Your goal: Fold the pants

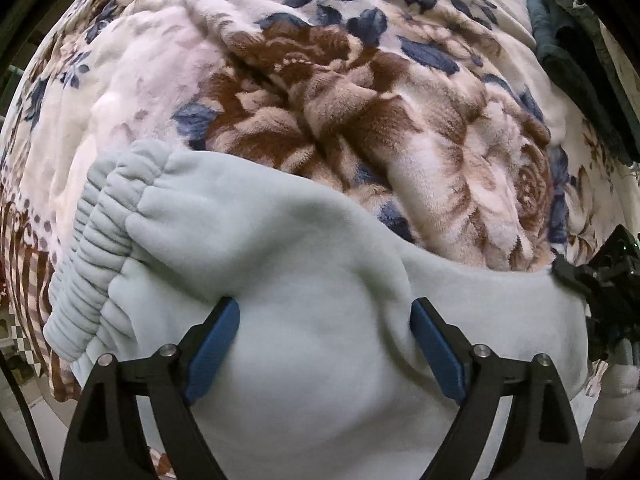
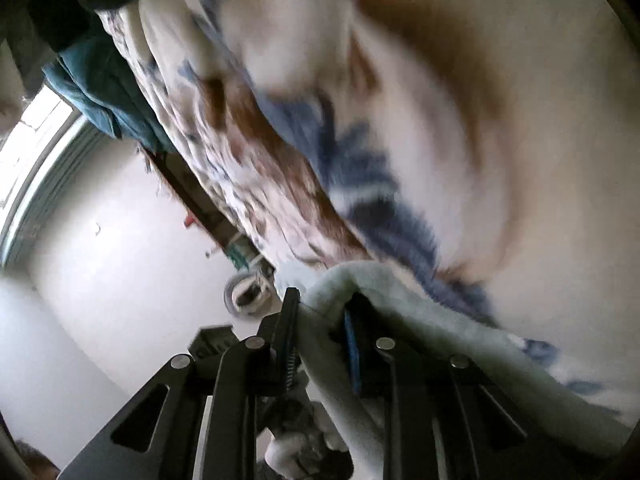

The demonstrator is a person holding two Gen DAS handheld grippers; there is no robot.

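The soft pale-green pants (image 1: 320, 280) lie sideways on the flowery blanket (image 1: 360, 92), stretchy waistband (image 1: 96, 248) left. The left gripper (image 1: 324, 344) is wide around them; the right gripper (image 2: 324, 344) pinches their edge.

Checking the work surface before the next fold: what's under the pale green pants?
A floral fleece blanket shows beyond the pants. The pants cover whatever lies directly beneath them, and the left tongs straddle a bulge of fabric.

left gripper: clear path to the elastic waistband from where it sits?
Probably yes. The left gripper is open, straddling a bulge of the pants; the waistband lies exposed up-left on the blanket, with nothing over it. It would need to shift left.
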